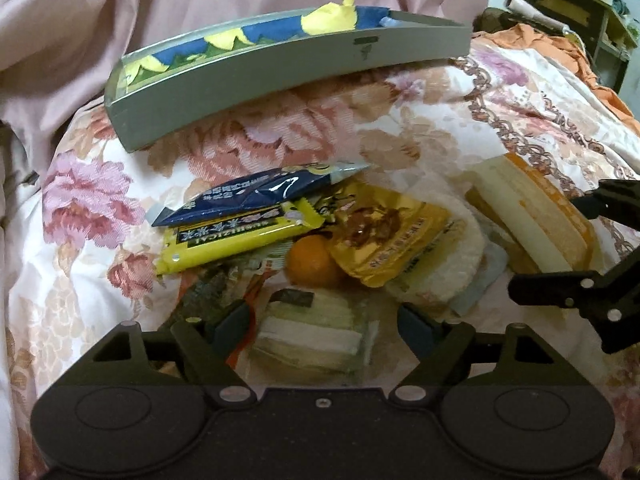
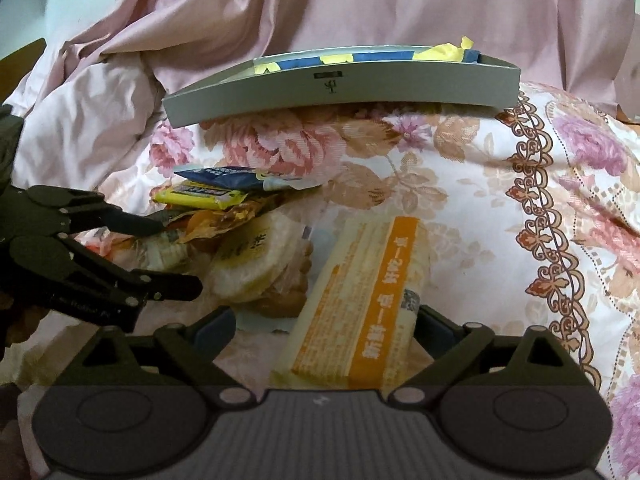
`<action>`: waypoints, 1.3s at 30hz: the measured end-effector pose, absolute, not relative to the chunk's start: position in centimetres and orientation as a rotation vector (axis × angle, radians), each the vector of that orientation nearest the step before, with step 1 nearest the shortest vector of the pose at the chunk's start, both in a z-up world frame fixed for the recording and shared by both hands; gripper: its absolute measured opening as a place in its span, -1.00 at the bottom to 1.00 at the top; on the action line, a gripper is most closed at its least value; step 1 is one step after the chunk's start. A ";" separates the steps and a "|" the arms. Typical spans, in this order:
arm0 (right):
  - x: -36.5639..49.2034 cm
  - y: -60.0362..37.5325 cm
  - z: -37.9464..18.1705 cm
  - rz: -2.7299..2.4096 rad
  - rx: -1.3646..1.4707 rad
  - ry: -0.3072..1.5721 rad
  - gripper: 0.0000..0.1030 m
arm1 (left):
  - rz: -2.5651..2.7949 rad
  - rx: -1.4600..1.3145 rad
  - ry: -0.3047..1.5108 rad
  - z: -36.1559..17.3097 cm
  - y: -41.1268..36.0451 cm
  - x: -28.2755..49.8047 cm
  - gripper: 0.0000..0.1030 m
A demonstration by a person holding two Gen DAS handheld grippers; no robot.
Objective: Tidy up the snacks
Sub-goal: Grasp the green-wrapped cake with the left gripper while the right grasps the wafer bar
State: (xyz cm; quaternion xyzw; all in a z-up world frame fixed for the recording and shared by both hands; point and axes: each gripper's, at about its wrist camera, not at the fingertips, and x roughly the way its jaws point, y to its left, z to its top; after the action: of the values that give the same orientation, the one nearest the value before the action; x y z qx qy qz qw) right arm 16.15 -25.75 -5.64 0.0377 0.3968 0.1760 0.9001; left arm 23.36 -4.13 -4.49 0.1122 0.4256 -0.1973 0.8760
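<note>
- A floral quilt (image 1: pixel 460 128) in pink, tan and white covers the whole work surface, with a plain pink sheet (image 2: pixel 360 8) bunched up behind it.
- A shallow grey box (image 1: pixel 280 68) sits at the far edge of the quilt, tilted on the soft bedding. It holds blue-and-yellow packets (image 1: pixel 280 30) lying flat, and a crumpled yellow wrapper (image 1: pixel 332 16) pokes above its rim near the right end.
- The rest of the snacks lie in a loose pile on the quilt, in front of the box and apart from it.
- A long cream-and-orange package (image 2: pixel 360 304) is the largest piece in the pile and lies at its right side. Its near end sits between the fingers of the right gripper (image 2: pixel 326 332), whose jaws stand wide; whether the pads touch it cannot be told.
- A round pale rice cracker in clear wrap (image 2: pixel 256 264) lies just left of the long package.
- A gold foil pouch (image 1: pixel 384 232) overlaps the cracker.
- A yellow bar (image 1: pixel 232 240) lies at the far left of the pile, with a dark blue packet (image 1: pixel 256 196) resting on top of it.
- A pale wrapped sandwich cake (image 1: pixel 312 332) lies nearest the left gripper (image 1: pixel 324 320). Its jaws stand apart on either side of the cake, not pressing on it.
- A small orange fruit (image 1: pixel 310 262) sits in the middle of the pile, half under the gold pouch and the yellow bar.
</note>
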 end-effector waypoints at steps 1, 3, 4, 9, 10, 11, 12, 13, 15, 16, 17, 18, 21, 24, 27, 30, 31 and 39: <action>16.2 -25.7 -5.7 0.364 0.079 0.821 0.90 | -0.411 0.233 0.899 -4.6 -4.1 23.6 0.61; 16.2 -25.7 -5.8 0.362 0.078 0.824 0.90 | -0.408 0.222 0.924 -4.7 -4.2 23.9 0.73; 16.4 -25.7 -5.9 0.361 0.078 0.831 0.90 | -0.405 0.212 0.928 -4.8 -4.3 23.9 0.77; 17.4 -26.2 -7.4 0.365 0.160 0.919 0.88 | -0.371 0.246 0.940 -5.2 -5.7 23.6 0.86; 17.4 -26.2 -7.5 0.362 0.159 0.916 0.88 | -0.367 0.247 0.941 -5.1 -5.9 23.5 0.85; 17.3 -26.2 -7.4 0.361 0.154 0.913 0.88 | -0.366 0.239 0.943 -5.0 -5.8 23.5 0.81; 17.3 -26.1 -7.4 0.358 0.147 0.911 0.84 | -0.368 0.227 0.945 -4.9 -5.8 23.5 0.74; 17.2 -26.0 -7.4 0.354 0.140 0.907 0.81 | -0.369 0.213 0.951 -4.8 -5.6 23.4 0.70; 17.2 -26.0 -7.3 0.345 0.131 0.906 0.68 | -0.372 0.188 0.963 -4.6 -5.5 23.3 0.51; 17.2 -26.0 -7.3 0.340 0.133 0.909 0.65 | -0.371 0.176 0.969 -4.5 -5.4 23.1 0.47; 17.2 -26.1 -7.2 0.332 0.138 0.910 0.58 | -0.369 0.167 0.970 -4.5 -5.4 23.0 0.38; 17.2 -26.3 -7.1 0.323 0.143 0.913 0.47 | -0.369 0.161 0.971 -4.4 -5.5 22.8 0.30; 17.1 -27.0 -6.9 0.312 0.183 0.928 0.35 | -0.349 0.148 0.978 -4.6 -5.8 22.8 0.29; 17.0 -27.1 -6.8 0.308 0.194 0.934 0.30 | -0.324 0.116 0.989 -4.9 -5.9 23.2 0.35; 17.0 -27.0 -6.8 0.305 0.185 0.929 0.26 | -0.314 0.109 0.983 -5.1 -5.9 23.2 0.27; 16.9 -27.1 -6.8 0.298 0.179 0.914 0.14 | -0.305 0.102 0.976 -4.9 -5.8 22.8 0.07; 16.8 -27.2 -6.8 0.299 0.189 0.911 0.13 | -0.303 0.096 0.976 -4.8 -5.9 22.6 0.06; 15.9 -28.1 -6.6 0.308 0.239 0.881 0.06 | -0.335 0.131 0.964 -3.5 -7.8 20.1 0.01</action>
State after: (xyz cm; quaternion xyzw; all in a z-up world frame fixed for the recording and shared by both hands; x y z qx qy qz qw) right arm 15.93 -28.06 -6.58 0.1148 0.4237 0.1481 0.8862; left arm 20.15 -7.83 -3.45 0.0625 0.4611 -0.1602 0.8705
